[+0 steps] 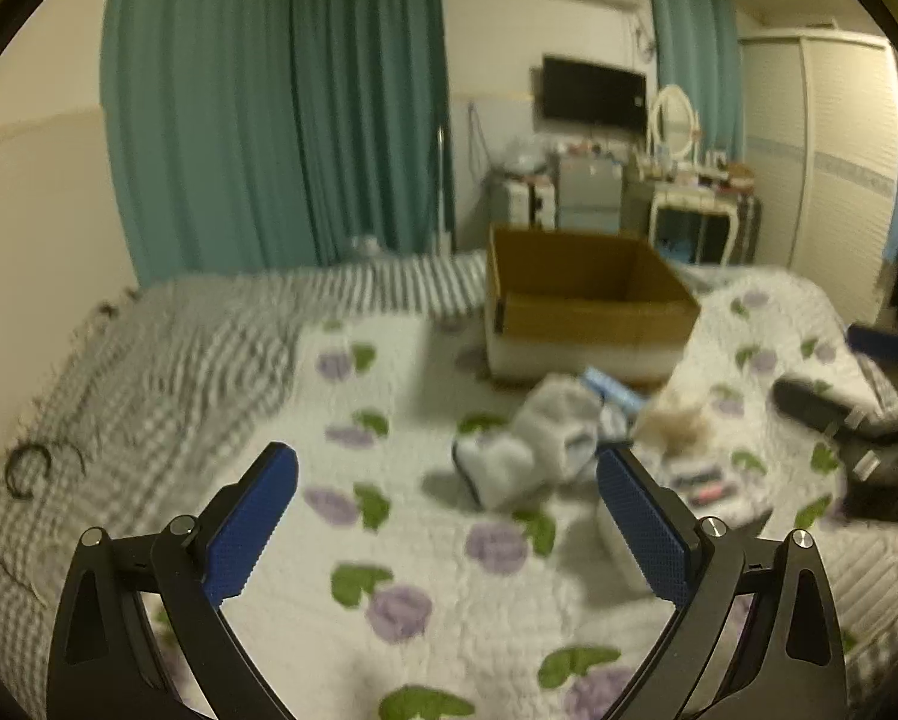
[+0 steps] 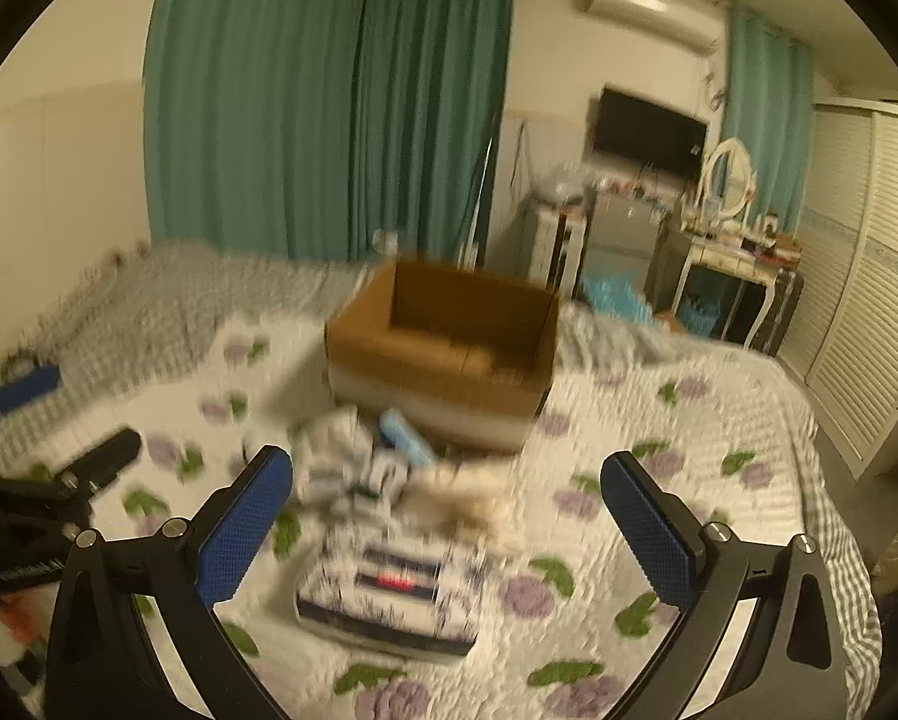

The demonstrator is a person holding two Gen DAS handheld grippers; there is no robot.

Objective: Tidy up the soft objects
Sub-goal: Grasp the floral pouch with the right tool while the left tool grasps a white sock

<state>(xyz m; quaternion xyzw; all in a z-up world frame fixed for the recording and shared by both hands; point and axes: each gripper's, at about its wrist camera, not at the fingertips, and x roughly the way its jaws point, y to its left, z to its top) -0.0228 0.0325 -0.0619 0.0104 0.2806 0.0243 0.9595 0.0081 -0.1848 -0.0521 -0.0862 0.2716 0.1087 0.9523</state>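
An open cardboard box (image 1: 587, 312) stands on the flowered bed quilt (image 1: 389, 540); it also shows in the right wrist view (image 2: 443, 360). In front of it lies a heap of soft things: a white and grey plush (image 1: 533, 444), a beige furry item (image 1: 677, 420), a light blue pack (image 1: 614, 387) and a striped white and navy pack (image 2: 389, 594). My left gripper (image 1: 449, 534) is open and empty, just short of the plush. My right gripper (image 2: 446, 534) is open and empty, above the striped pack. Both views are blurred.
A grey striped blanket (image 1: 167, 360) covers the far left of the bed. Teal curtains (image 1: 275, 102), a wall television (image 1: 593, 90), a dressing table (image 1: 689, 192) and a white wardrobe (image 1: 839, 168) stand beyond the bed. The right gripper shows at the left view's right edge (image 1: 857, 426).
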